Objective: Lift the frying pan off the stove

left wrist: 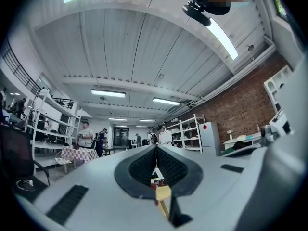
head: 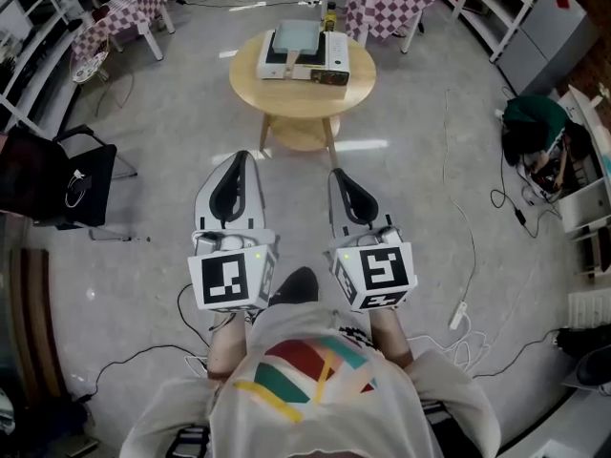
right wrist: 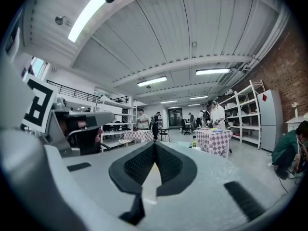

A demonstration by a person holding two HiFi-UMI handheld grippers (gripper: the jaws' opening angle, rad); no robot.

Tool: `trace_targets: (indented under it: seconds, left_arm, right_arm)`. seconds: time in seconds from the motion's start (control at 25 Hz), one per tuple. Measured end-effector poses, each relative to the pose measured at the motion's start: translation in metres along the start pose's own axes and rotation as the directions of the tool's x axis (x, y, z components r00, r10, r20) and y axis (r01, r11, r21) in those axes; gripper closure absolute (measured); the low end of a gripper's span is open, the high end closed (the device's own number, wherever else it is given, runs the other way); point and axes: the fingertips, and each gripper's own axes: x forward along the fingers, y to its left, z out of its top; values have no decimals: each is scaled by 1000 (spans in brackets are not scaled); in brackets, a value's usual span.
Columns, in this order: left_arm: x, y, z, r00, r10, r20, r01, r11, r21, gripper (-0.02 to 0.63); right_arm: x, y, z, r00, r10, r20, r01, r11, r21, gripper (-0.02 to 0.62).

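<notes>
Left gripper (head: 243, 157) & right gripper (head: 337, 175), 2 total, sit near the body, jaws pressed together, nothing between. Far ahead on grey floor (head: 172, 141): 1 round wooden table (head: 253, 89) w/ 1 white stove (head: 331, 60), 1 frying pan (head: 296, 34) on top, well apart from fingertips. 2 checkered-cloth tables (head: 124, 12) beyond.

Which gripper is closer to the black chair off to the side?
Left. In the head view the left gripper, shut and empty, is to the right of the black chair with floor between them. The right gripper, also shut, is on the left gripper's far side, farther away.
</notes>
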Motion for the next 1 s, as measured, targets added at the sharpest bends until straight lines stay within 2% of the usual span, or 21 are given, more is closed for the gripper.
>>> trace_targets:
  seconds: [0.24,0.36,0.52,0.76,1.0]
  left_arm:
    - [11,7,-6,1000,20,-1,-19,1000,8,600]
    - [17,6,-2,1000,25,9,-25,1000,5,600]
    - [31,-2,0,998,-12,63,11,1000,1,600]
    - [43,-25,19,988,-100,118,96,995,37,600]
    - [62,-22,32,982,-111,155,110,994,18,600]
  right_arm:
    - [-8,-4,-1,999,32,9,-32,999,-5,597]
    - [-12,-14,3,999,22,29,-22,1000,-2,597]
    - [-16,-29,10,998,-19,54,21,1000,-23,597]
    - [-17,-35,31,992,-48,116,56,996,-73,597]
    - [-6,-45,44,989,-77,126,90,991,-101,597]
